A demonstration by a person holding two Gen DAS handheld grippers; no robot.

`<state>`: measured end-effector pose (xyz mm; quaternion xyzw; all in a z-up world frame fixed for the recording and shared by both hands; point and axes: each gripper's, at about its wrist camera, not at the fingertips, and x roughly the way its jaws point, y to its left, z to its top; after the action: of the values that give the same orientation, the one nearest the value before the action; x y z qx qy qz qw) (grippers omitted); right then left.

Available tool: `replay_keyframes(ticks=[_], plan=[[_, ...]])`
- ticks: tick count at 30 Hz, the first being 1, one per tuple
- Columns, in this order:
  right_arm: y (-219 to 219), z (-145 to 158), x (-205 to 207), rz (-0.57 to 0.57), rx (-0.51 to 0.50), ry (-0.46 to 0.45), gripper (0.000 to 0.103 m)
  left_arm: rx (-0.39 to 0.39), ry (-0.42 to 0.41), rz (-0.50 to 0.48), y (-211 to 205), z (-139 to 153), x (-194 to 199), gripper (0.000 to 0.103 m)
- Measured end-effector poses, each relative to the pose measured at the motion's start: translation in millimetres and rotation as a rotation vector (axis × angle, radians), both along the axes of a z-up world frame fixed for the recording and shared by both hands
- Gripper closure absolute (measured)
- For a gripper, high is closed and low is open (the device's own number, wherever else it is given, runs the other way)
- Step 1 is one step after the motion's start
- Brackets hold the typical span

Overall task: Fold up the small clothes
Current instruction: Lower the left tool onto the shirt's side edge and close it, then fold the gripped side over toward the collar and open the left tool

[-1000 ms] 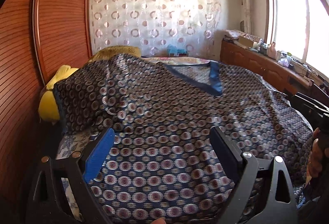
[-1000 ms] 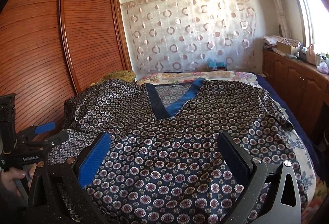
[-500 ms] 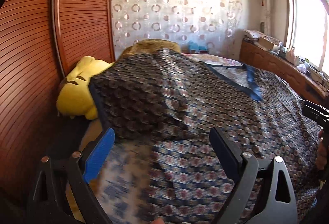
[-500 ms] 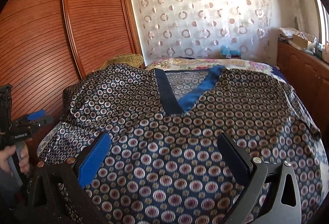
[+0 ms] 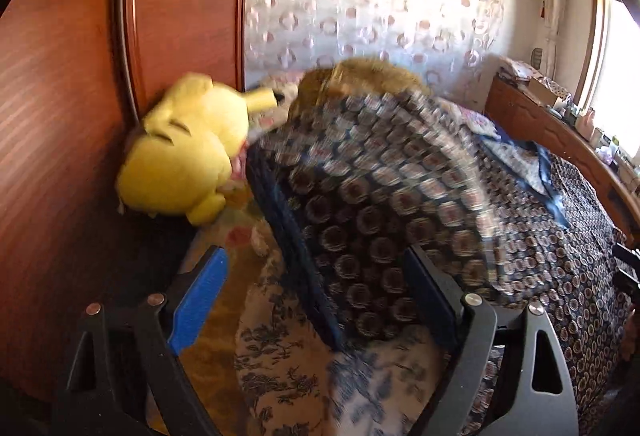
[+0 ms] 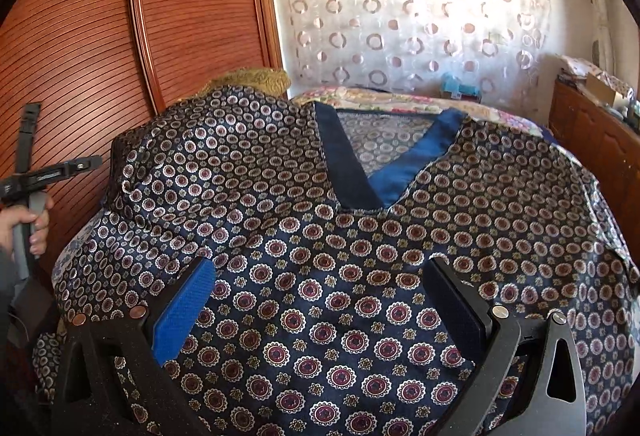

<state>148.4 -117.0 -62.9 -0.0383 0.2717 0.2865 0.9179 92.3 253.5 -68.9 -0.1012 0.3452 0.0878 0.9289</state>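
left gripper (image 5: pixel 316 300) newly swung over shirt (image 5: pixel 400 203) sleeve

Navy medallion-print shirt (image 6: pixel 360 276), blue V-collar (image 6: pixel 416 163), yellow plush toy (image 5: pixel 184 159), circle-patterned curtain (image 6: pixel 420 15)

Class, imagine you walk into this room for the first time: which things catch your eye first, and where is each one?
The patterned navy shirt with its blue V-neck collar dominates, spread across the bed. A bright yellow plush toy sits at the bed's left edge against the reddish wooden wardrobe. Behind the bed hangs a sheer curtain printed with circles, and both hand-held grippers, left and right, hover open over the shirt.
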Motion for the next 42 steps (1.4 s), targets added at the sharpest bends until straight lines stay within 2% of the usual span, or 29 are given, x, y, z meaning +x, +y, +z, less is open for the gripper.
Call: replay_keyframes(ticks=[3,9,11,12,14,15,18,19,20,22,24,28,34,38,42], plan=[[0.0,1.0,0.9,0.003,0.002,0.009,0.000,-0.031,0.045,-0.017,5.3,-13.5,10.2,0.014],[3.7,0.5,-0.6,0.005,0.005,0.002,0.000,-0.086,0.074,-0.074,-5.5,-23.0,16.5,0.019],[3.3,0.9,-1.8,0.004,0.007,-0.002,0.000,-0.090,0.087,-0.084,-7.3,-25.7,18.8,0.036],[2.6,1.0,-1.9,0.004,0.008,-0.002,0.000,-0.086,0.098,-0.083,-8.7,-27.5,19.8,0.039],[2.3,0.9,-1.5,0.003,0.011,-0.002,0.000,-0.082,0.110,-0.084,-8.9,-28.0,20.3,0.057],[2.6,0.8,-1.7,0.003,0.011,-0.001,0.000,-0.076,0.118,-0.082,-8.9,-28.6,20.9,0.059],[3.8,0.9,-1.5,0.003,0.011,-0.001,0.000,-0.068,0.113,-0.096,-11.3,-26.7,20.3,0.075],[3.8,1.0,-1.8,0.002,0.011,-0.001,0.000,-0.052,0.112,-0.099,-13.4,-25.6,19.1,0.087],[3.8,1.1,-2.6,0.002,0.011,-0.003,0.000,-0.032,0.114,-0.100,-16.2,-24.2,17.5,0.093],[4.7,1.5,-3.5,0.001,0.010,-0.004,0.000,0.007,0.116,-0.101,-20.7,-20.6,14.7,0.098],[4.9,1.9,-4.6,0.001,0.010,-0.006,0.000,0.006,0.091,-0.105,-22.6,-11.8,8.6,0.099],[4.6,2.6,-4.5,-0.005,0.015,-0.005,0.000,0.024,-0.005,-0.150,-41.2,25.6,-8.8,0.100],[3.7,2.3,-4.5,-0.001,0.018,0.000,0.000,0.065,-0.090,-0.312,-100.2,80.2,-5.7,0.100],[1.8,2.0,-4.4,-0.005,0.023,0.006,0.000,0.074,-0.101,-0.405,-142.8,92.2,8.8,0.100],[-0.3,1.8,-2.5,-0.007,0.031,0.015,0.000,0.117,-0.067,-0.452,-176.2,85.8,22.3,0.099]])
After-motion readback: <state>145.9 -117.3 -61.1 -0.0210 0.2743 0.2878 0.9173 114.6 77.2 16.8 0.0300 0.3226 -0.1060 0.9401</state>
